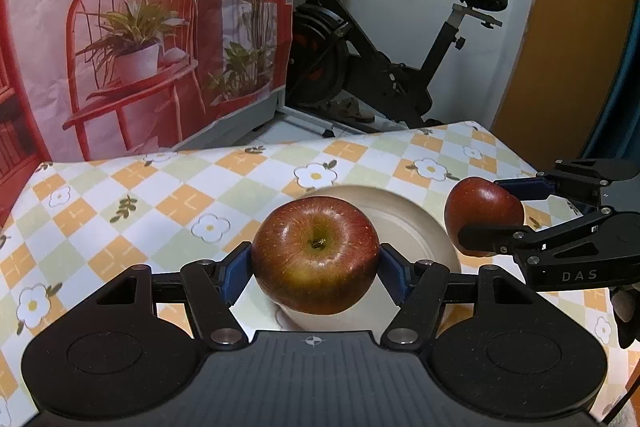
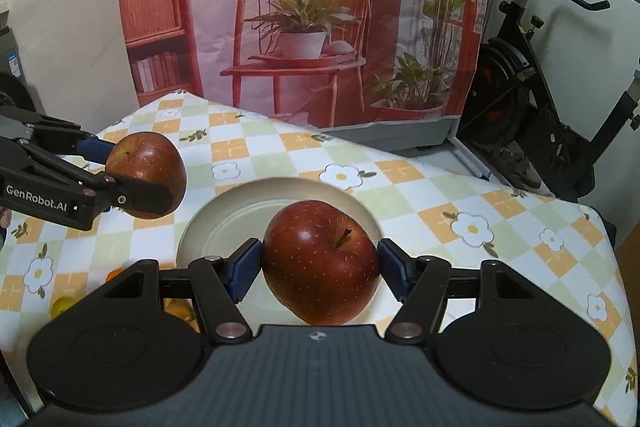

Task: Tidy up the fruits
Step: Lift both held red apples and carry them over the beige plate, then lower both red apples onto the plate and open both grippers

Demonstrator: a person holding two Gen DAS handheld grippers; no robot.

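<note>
Left gripper (image 1: 315,267) clamped on a red-green apple with its brown calyx end facing the camera (image 1: 316,254); blue pads (image 1: 234,273) press both sides, jaws spread about apple-wide. Apple held above a round cream ceramic plate (image 1: 416,223), near its left part. Right gripper (image 2: 320,265) clamped the same way on a dark red apple with a short brown stem (image 2: 322,263), tilted, over the plate (image 2: 224,223). Plate sits on a table with a checked orange, green and white flower-print cloth (image 1: 160,203).

Left wrist view shows the right gripper (image 1: 496,209) from the side at the plate's right edge, its apple (image 1: 482,213) pinched between fingers. Right wrist view shows the left gripper (image 2: 132,173) at the left of the plate, apple (image 2: 146,175) in its grip. Only the right view shows small orange and yellow fruits (image 2: 64,303) on the cloth at lower left, partly hidden behind the gripper body. Black exercise bike (image 1: 380,39) stands behind the table.
</note>
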